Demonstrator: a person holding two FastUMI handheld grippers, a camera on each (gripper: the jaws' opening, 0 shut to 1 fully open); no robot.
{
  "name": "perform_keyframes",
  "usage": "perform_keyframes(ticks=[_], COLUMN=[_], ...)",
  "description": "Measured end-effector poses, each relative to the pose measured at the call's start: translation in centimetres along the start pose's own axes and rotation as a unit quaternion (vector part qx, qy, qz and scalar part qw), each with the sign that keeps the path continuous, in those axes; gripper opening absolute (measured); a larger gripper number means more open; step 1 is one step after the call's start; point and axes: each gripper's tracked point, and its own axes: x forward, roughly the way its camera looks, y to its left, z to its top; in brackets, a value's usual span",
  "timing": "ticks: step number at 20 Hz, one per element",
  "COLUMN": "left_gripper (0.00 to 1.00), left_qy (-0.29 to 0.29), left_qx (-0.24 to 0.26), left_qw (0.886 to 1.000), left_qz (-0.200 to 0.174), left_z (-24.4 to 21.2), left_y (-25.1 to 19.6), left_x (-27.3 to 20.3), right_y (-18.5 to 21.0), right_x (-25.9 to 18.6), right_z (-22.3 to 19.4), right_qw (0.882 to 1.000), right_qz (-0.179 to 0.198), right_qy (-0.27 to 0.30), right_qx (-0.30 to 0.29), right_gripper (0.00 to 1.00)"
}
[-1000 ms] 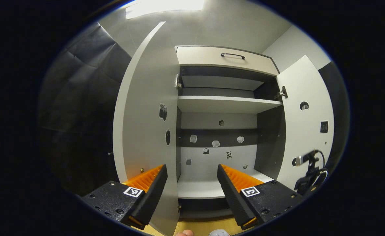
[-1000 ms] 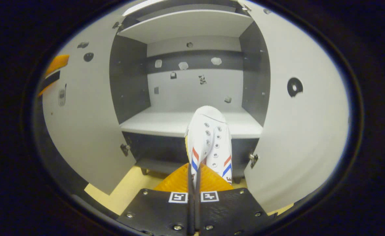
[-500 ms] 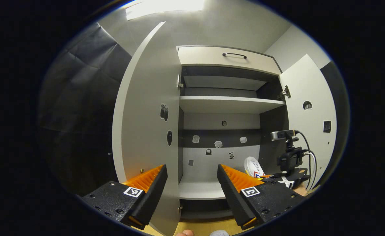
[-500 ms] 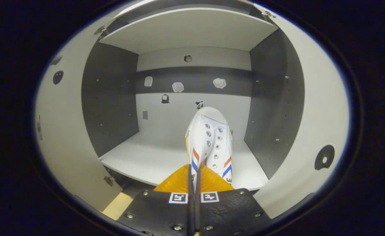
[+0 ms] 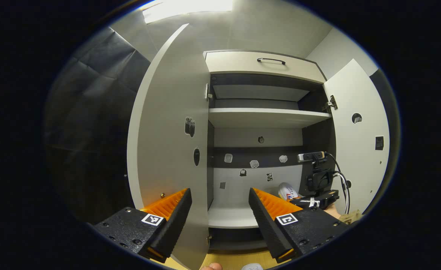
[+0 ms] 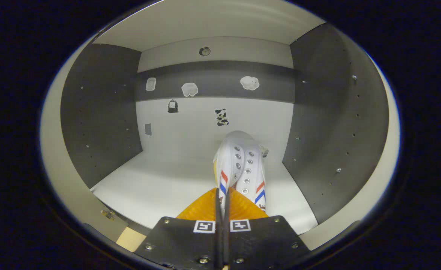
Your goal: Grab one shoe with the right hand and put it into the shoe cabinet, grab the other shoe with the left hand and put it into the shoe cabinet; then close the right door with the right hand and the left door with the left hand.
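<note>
Right gripper (image 6: 222, 204) clenched on soft, light white canvas shoe (image 6: 241, 165) by thin heel edge, over white cabinet shelf (image 6: 160, 187); probably floppy. Left gripper (image 5: 220, 210) released, holding nothing.

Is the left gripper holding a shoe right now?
No, the left gripper has its fingers spread wide with nothing between them; the white shoe is clamped in the right gripper inside the cabinet.

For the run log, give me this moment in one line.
right gripper: shut on shoe, inside cabinet over lower shelf | left gripper: open, outside | doors: open
</note>
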Motion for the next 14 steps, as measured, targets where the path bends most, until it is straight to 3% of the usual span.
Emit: perform_keyframes(ticks=[14], left_gripper=[0.93], left_qy=[0.004], left_qx=[-0.002], left_qw=[1.000], left_qz=[-0.001], left_z=[-0.4], left_y=[-0.1], left_x=[0.2], right_y=[1.3], right_x=[2.1], right_z=[-1.0], right_qw=[1.000], right_qz=[-0.006], right_qy=[0.015], right_qx=[-0.015], right_gripper=[0.04])
